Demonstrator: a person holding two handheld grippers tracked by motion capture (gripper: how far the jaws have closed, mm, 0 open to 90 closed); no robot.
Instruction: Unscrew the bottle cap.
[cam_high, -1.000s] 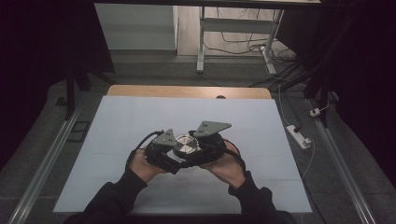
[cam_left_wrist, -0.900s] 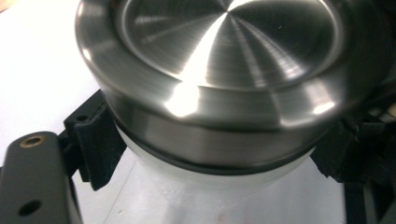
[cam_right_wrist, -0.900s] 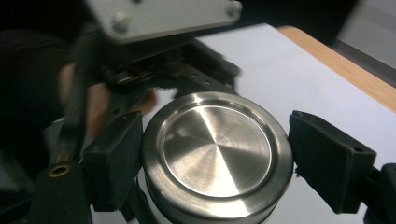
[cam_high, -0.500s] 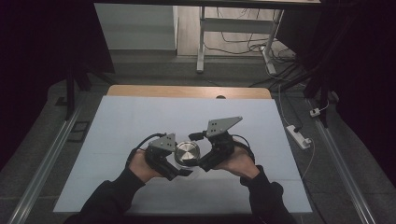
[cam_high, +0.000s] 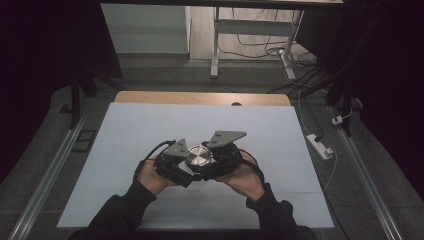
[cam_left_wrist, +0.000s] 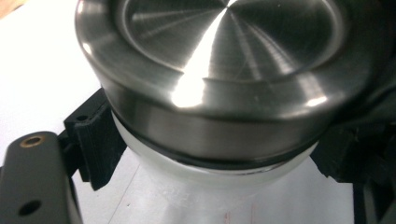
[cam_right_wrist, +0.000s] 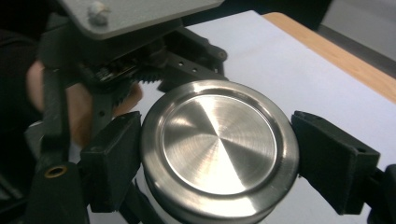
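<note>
A small jar with a round brushed-steel lid (cam_high: 199, 156) is held just above the white table sheet (cam_high: 150, 130), between both grippers. My left gripper (cam_high: 186, 166) comes in from the left, and its black pads (cam_left_wrist: 93, 135) are shut on the pale jar body (cam_left_wrist: 210, 175) just under the lid (cam_left_wrist: 224, 60). My right gripper (cam_high: 213, 163) comes in from the right. Its jaws have just been closing and now stand on either side of the lid (cam_right_wrist: 219, 149), with the pads (cam_right_wrist: 114, 158) pressed on its rim. The other gripper's grey plate (cam_right_wrist: 135, 14) shows close behind.
A wooden table edge (cam_high: 200, 98) runs along the back of the white sheet. On the floor to the right lies a white power strip (cam_high: 320, 146) with its cable. Metal rails (cam_high: 45, 180) flank the table, and a desk leg (cam_high: 215, 45) stands beyond.
Half a second ago the right gripper stood open and swung a little away to the right of the lid. It is now back on the lid and shut. The left hand kept still.
</note>
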